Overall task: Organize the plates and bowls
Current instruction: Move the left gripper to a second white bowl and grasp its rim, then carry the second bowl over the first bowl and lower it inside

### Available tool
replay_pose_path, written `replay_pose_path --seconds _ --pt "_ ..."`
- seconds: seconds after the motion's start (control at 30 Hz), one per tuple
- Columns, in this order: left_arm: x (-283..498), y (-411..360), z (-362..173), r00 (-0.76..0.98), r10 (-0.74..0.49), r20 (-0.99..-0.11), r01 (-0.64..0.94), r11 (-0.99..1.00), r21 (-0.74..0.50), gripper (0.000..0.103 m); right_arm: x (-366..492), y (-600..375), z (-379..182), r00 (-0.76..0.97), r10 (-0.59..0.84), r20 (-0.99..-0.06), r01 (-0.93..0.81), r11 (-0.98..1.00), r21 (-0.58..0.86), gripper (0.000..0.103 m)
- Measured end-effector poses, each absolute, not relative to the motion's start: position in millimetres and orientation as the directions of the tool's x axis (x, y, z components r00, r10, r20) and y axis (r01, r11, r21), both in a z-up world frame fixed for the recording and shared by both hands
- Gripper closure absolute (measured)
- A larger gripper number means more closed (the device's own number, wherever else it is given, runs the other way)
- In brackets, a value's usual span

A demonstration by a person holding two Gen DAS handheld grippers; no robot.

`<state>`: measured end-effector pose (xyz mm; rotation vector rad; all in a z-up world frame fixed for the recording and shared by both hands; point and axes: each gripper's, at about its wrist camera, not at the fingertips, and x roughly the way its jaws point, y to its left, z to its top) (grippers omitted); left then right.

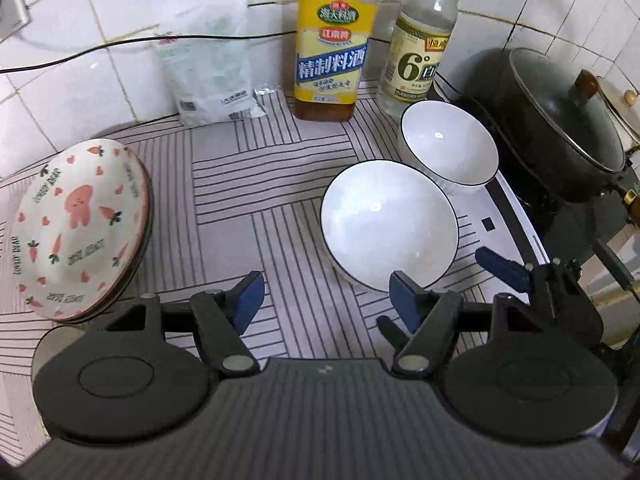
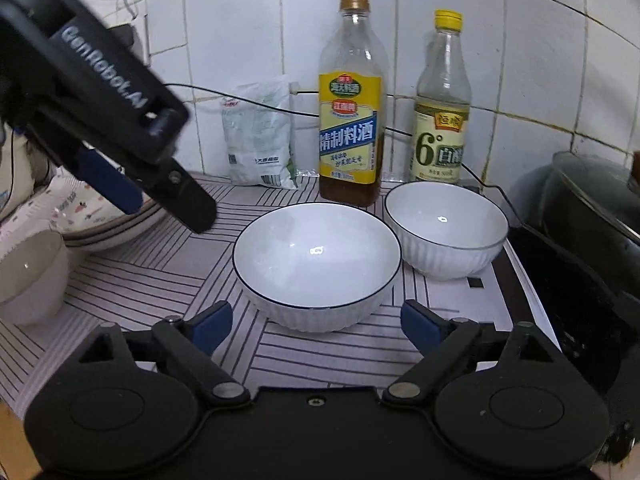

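Note:
Two white bowls with thin dark rims stand on the striped mat. The nearer bowl (image 1: 388, 224) (image 2: 316, 256) is directly ahead of my right gripper (image 2: 316, 320), which is open with its blue pads either side of the bowl's base, not touching. The farther bowl (image 1: 450, 148) (image 2: 444, 224) sits behind it to the right. My left gripper (image 1: 326, 300) (image 2: 160, 204) is open with nothing between its fingers, just left of the nearer bowl. A stack of dishes patterned with a pink bunny and carrots (image 1: 80, 224) (image 2: 92, 216) lies at the left, upside down.
A cooking wine bottle (image 1: 328, 60), a vinegar bottle (image 1: 420, 60) and a white bag (image 1: 212, 72) stand against the tiled wall. A black pot with a glass lid (image 1: 560, 120) sits on the stove at right. A plain white bowl (image 2: 28, 272) is at far left.

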<state>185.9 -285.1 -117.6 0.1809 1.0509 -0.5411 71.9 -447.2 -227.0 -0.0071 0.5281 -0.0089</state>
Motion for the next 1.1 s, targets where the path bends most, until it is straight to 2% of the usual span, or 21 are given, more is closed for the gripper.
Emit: replay_pose_path --seconds 0.13,0.4,0.5,0.53,0.57,0.63,0.83,1.1 --pt "196.8 -295.7 -133.2 0.357 -0.337 -0.871 0.500 0.857 -0.126 0.035 81.1 -449.2 -231.2 0.875 -0.004 -0.483 -0.011 1.000 -0.027 0.003" --pt "215.6 -318.0 -166.4 0.338 -0.306 -0.890 0.500 0.859 -0.106 0.035 106.3 -451.6 -244.8 0.852 0.019 -0.524 -0.043 0.998 -0.034 0.003" --pt "221.3 -322.2 -173.7 0.332 -0.309 -0.891 0.497 0.860 -0.113 0.037 113.3 -451.0 -247.0 0.845 0.026 -0.534 -0.044 0.999 -0.021 0.000" --pt "223.1 -324.0 -175.4 0.332 -0.305 -0.893 0.498 0.861 -0.109 0.040 116.1 -451.2 -247.6 0.843 0.030 -0.538 -0.048 0.999 -0.019 0.000" --pt "224.3 -325.7 -177.0 0.336 -0.305 -0.891 0.497 0.861 -0.107 0.054 118.0 -451.4 -247.9 0.841 0.034 -0.540 -0.052 0.998 -0.018 0.000" --pt "225.9 -327.7 -179.0 0.349 -0.295 -0.890 0.492 0.865 -0.094 0.071 121.3 -452.3 -248.3 0.839 0.040 -0.542 -0.057 0.998 -0.015 0.000" --pt "233.7 -328.7 -185.5 0.355 -0.297 -0.887 0.481 0.871 -0.099 0.087 131.2 -457.5 -248.7 0.836 0.056 -0.546 -0.067 0.998 0.000 0.000" --pt "233.6 -327.7 -186.2 0.358 -0.302 -0.884 0.500 0.861 -0.091 0.088 142.7 -461.5 -252.0 0.834 0.067 -0.548 -0.069 0.997 0.017 0.000"
